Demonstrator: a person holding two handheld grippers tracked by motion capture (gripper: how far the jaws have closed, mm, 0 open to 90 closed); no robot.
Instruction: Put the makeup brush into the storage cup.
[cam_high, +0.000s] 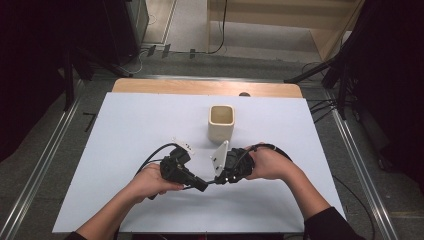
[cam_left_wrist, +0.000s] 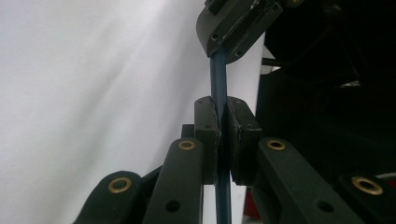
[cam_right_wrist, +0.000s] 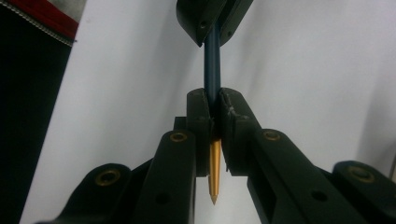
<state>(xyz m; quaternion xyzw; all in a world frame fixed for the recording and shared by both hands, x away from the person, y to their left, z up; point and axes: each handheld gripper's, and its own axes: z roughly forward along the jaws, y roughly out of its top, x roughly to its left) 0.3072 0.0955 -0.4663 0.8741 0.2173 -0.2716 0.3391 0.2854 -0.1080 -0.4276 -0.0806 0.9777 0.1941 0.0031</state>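
Pencil (cam_right_wrist: 212, 60), dark blue barrel with a gold-coloured pointed end (cam_right_wrist: 215, 175), is held level above the table between two hand-held grippers that face each other tip to tip. Left gripper (cam_high: 202, 184): black, carried in the person's left hand (cam_high: 150, 182); in the left gripper view its own pads (cam_left_wrist: 207, 140) are pressed flat on the blue barrel (cam_left_wrist: 219, 84), jaws closed as far as the barrel allows, with the shaft running on below the pads toward the bottom edge. Right gripper (cam_high: 220, 179): black, bearing a grey three-cornered plate (cam_high: 220, 156), carried in the right hand (cam_high: 267, 164); in the right gripper view its pads (cam_right_wrist: 200, 135) are likewise clamped on the barrel, and the gold tip hangs out below them, pointing back toward the camera. In each gripper view the opposing gripper's tips appear at the top of the frame, closed on the same barrel farther along. Location: near the front middle of the white table surface (cam_high: 130, 135), in the high view, where the two gripper tips meet and the pencil itself is too thin and too covered to make out. Cup (cam_high: 221, 121): cream-coloured, squarish, open-topped, standing upright on the white surface just behind the grippers and apart from them. Small white item (cam_high: 183, 145): lies on the surface behind the left gripper; kind cannot be told. Black cable (cam_high: 157, 152) trails from the left gripper in a loop.
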